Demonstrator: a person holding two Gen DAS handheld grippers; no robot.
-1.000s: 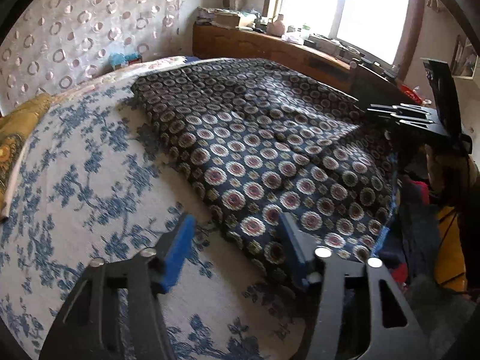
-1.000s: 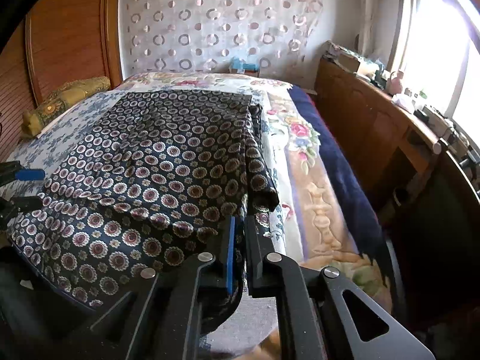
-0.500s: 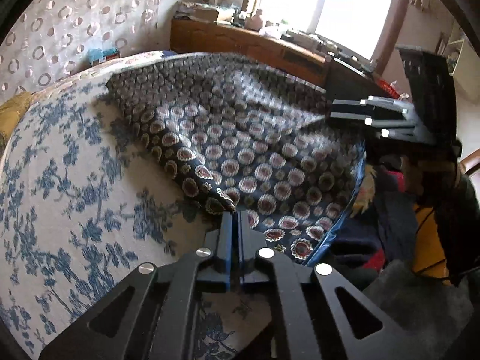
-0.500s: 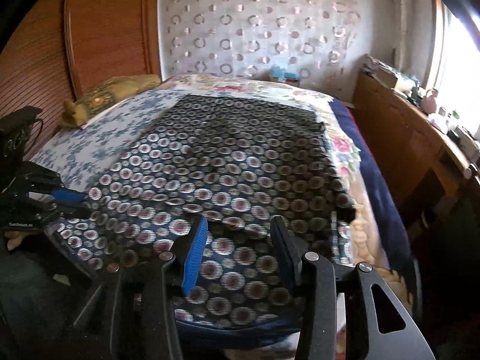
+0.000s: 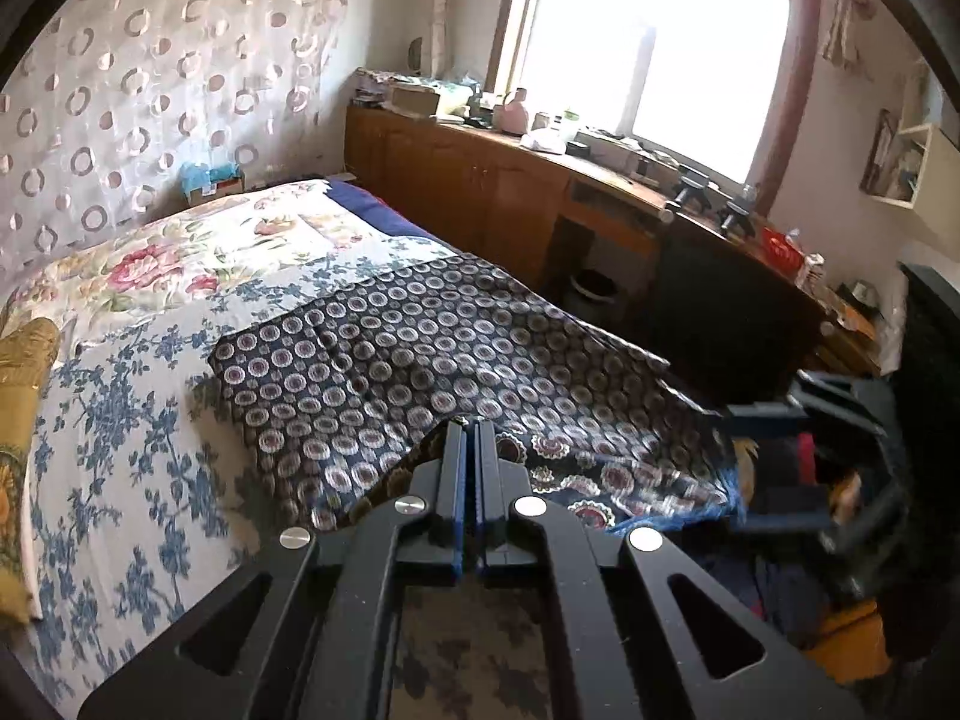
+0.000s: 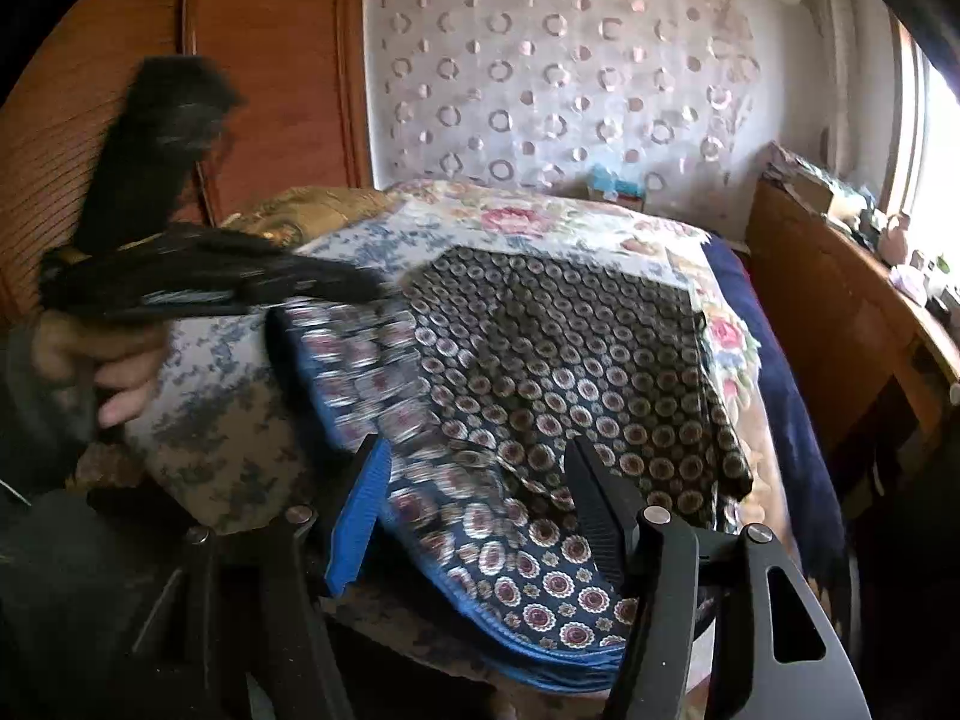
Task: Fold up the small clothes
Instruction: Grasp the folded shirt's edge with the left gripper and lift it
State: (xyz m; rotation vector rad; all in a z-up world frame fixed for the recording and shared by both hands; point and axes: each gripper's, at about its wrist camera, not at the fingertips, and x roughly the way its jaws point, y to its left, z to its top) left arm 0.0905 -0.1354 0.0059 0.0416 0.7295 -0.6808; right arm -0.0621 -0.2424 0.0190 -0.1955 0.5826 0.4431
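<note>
Left gripper [image 5: 471,429] clamped on the near corner of the patterned cloth [image 5: 420,360] and lifting it, right gripper [image 6: 474,474] jaws just been opening with cloth between them but unpinched, so fold looks only begun; rest lies flat on the bed [image 5: 120,420] beyond.

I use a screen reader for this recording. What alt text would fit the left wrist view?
The left gripper, shut, pinches a lifted corner of a dark garment printed with ringed circles, spread on a floral bedsheet. Wooden cabinets under a bright window lie beyond, and the right gripper shows blurred at right.
</note>
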